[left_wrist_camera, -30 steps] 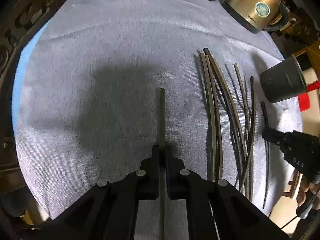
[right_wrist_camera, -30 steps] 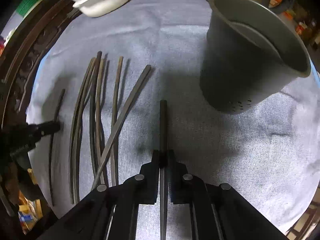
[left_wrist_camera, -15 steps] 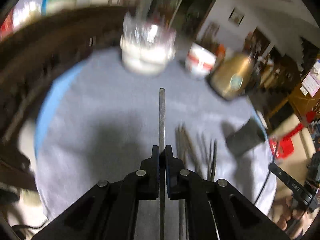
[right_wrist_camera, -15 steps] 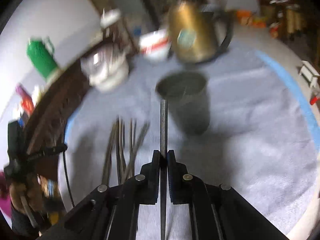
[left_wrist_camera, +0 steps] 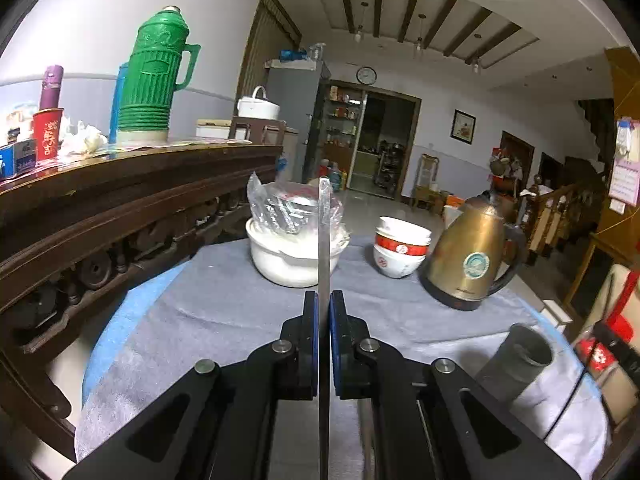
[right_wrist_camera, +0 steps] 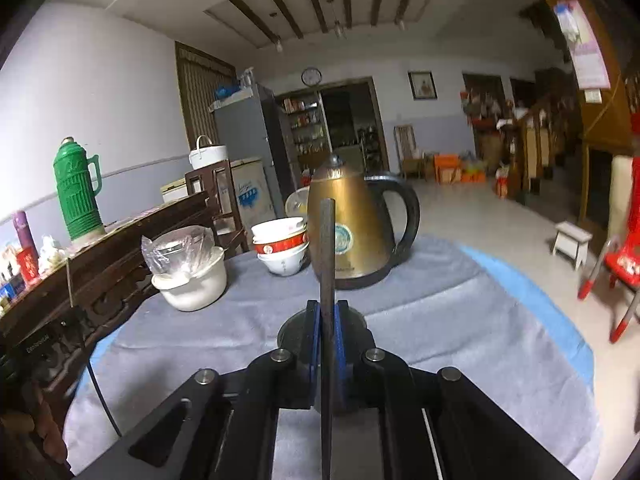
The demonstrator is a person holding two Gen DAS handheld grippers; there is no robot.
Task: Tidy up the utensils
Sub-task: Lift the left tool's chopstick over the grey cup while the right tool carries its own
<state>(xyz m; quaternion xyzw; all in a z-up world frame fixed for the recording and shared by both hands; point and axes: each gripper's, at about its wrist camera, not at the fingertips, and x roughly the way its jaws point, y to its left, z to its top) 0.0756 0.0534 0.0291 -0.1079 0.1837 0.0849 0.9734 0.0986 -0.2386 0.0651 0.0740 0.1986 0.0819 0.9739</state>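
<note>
A round table (left_wrist_camera: 224,312) covered with a grey cloth over a blue one is seen from both wrist views, with a dark carved wooden sideboard (left_wrist_camera: 120,200) along its left side. On the sideboard a green thermos (left_wrist_camera: 154,76) is stood upright. On the far part of the table a brass-coloured electric kettle (left_wrist_camera: 472,256) is set, with a stack of red-and-white bowls (left_wrist_camera: 400,250) just beside it and a white pot (left_wrist_camera: 296,256) holding a clear plastic bag further left. A dark grey utensil holder (left_wrist_camera: 520,356) is stood near the table's right edge in the left wrist view. The left gripper (left_wrist_camera: 324,312) is pressed together on a thin dark chopstick (left_wrist_camera: 324,232), which is pointed forward between the pads. The right gripper (right_wrist_camera: 327,320) is likewise clamped on a second chopstick (right_wrist_camera: 327,248), held in line with the kettle.
</note>
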